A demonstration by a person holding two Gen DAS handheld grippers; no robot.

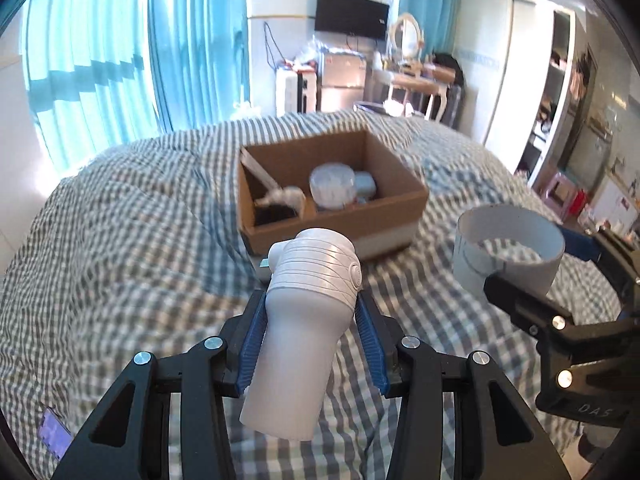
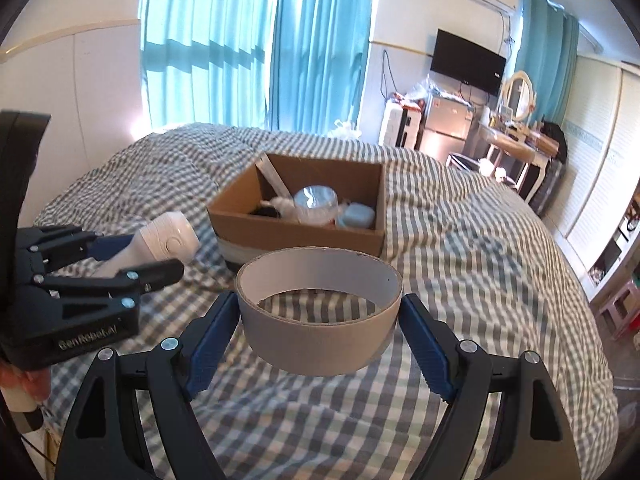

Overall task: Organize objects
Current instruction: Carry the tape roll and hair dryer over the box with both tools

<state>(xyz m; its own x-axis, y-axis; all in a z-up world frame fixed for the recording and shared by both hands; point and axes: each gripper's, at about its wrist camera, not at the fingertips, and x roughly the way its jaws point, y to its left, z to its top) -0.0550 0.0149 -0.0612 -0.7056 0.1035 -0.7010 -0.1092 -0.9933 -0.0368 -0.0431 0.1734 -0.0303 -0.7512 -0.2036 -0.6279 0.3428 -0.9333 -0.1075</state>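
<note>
Clamping a white bottle (image 1: 304,320) in the left gripper (image 1: 310,312) and a tape ring (image 2: 320,316) in the right gripper (image 2: 320,320), both held above the checked bedspread (image 2: 480,280) (cardboard box (image 2: 304,236) sits just beyond).

I'm working in a home bedroom: bed w/ grey-white checked duvet (image 2: 460,240), teal curtains (image 2: 248,40) over the window, wall TV (image 2: 466,60), small fridge (image 2: 446,120), dressing table w/ oval mirror (image 2: 518,96), wardrobe doors (image 1: 504,68) at right
</note>
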